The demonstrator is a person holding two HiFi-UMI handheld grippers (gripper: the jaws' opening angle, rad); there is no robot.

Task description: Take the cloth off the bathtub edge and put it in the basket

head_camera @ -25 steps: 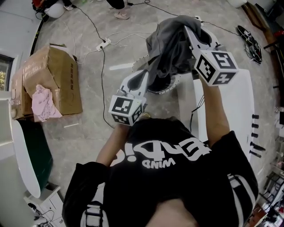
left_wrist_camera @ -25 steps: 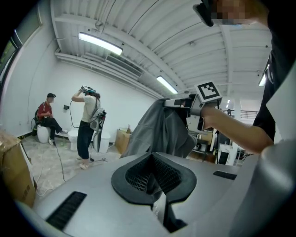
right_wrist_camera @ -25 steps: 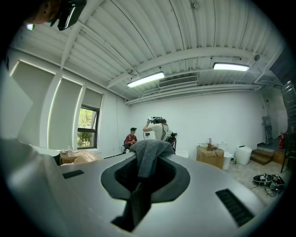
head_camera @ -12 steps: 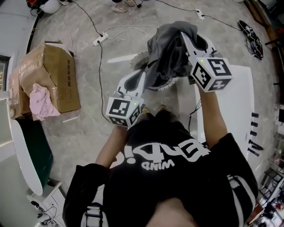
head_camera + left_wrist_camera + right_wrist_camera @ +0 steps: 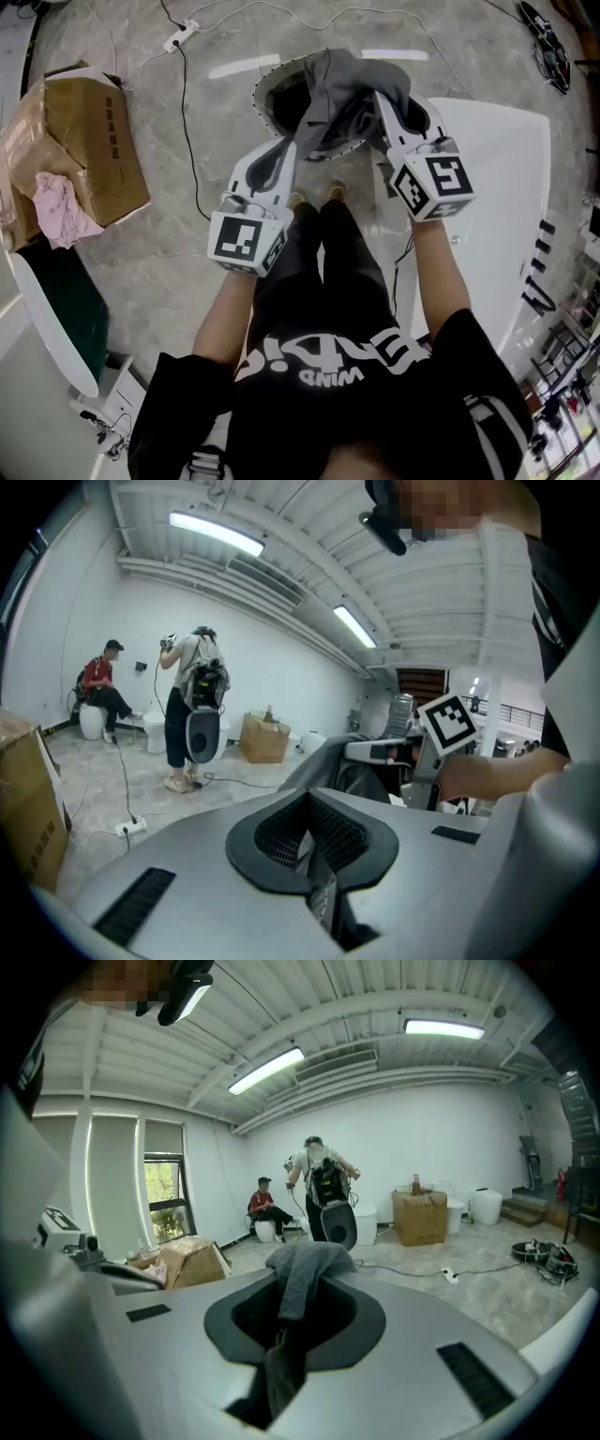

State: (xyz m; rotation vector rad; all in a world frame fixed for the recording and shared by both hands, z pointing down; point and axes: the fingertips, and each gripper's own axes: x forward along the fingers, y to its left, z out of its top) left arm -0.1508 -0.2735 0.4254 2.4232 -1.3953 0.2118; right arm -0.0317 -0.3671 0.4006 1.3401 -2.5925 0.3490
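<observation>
A grey cloth (image 5: pixel 352 84) hangs bunched from my right gripper (image 5: pixel 379 101), whose jaws are shut on it. In the right gripper view the cloth (image 5: pixel 305 1269) rises out of the closed jaws of that gripper (image 5: pixel 278 1335) and flops forward. The cloth hangs over a round basket (image 5: pixel 265 84) with a white rim and dark inside, on the floor. My left gripper (image 5: pixel 289 148) is lower and to the left, its tip against the cloth's lower edge. In the left gripper view its jaws (image 5: pixel 314 855) look shut, with no cloth coming out of them; the cloth (image 5: pixel 323 761) shows just beyond.
The white bathtub (image 5: pixel 497 169) lies at the right. A cardboard box (image 5: pixel 84 122) with a pink cloth (image 5: pixel 56 206) stands at the left, and cables and a power strip (image 5: pixel 178 33) cross the floor. Other people (image 5: pixel 323 1190) are far across the room.
Both grippers have come down with the grey cloth, which now hangs low over the basket's opening. The right gripper dropped further than the left.
</observation>
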